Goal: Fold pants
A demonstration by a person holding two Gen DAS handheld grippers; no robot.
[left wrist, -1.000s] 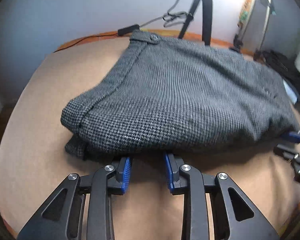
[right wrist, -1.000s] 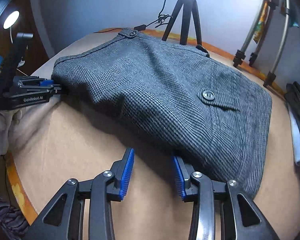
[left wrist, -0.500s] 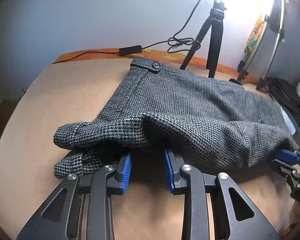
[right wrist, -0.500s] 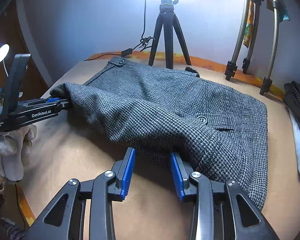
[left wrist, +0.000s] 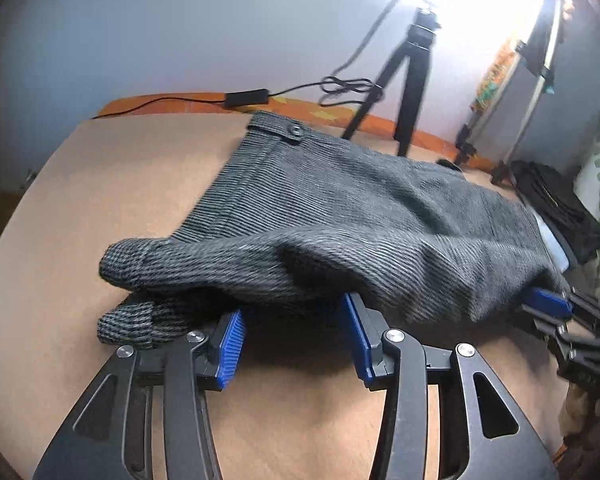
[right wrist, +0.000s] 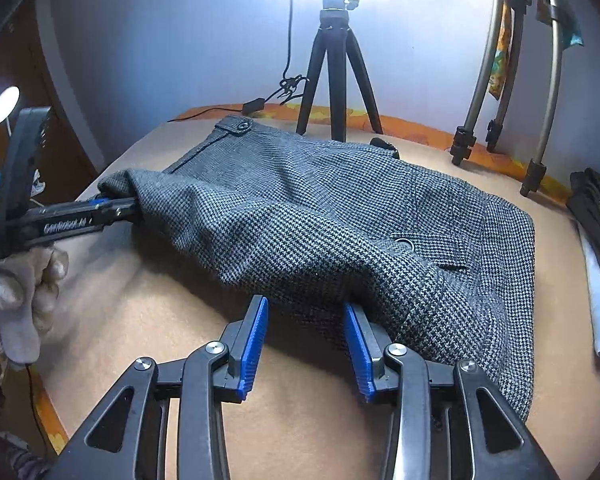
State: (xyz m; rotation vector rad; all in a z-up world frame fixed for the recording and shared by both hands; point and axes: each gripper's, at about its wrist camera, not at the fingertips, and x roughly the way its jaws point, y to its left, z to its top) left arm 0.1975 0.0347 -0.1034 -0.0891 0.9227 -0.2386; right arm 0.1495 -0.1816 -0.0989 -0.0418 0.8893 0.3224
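- Tan, felt-like table top point(left wrist: 80, 200): carried the whole job; offered enough grip to drag the bottom layer of cloth and bunch it if the raised edge were swept forward low.
- Grey houndstooth wool pants point(right wrist: 320, 220): lay already doubled across the middle of the table, waistband at the far side, near edge lifted off the surface in a loose roll; looked ready to be carried over toward the waistband for a further fold; likely to sag in the middle and land crooked if the two lifted ends travelled unevenly.
- Left black gripper with blue ribbed pads point(left wrist: 292, 340): jaws spread wide, clamped on nothing, near edge of the cloth merely draped over the tips; liable to lose the cloth on any tilt or quick move, absent a squeeze.
- Right black gripper with blue ribbed pads point(right wrist: 304, 344): jaws equally wide apart, nothing pinched, fabric resting across the tips by the pocket end; same risk of the roll sliding off.
- Hemmed grey leg cuffs point(left wrist: 132, 320): hung apart at the left end, the lower one on the table; apt to be left behind and spoil the stack.
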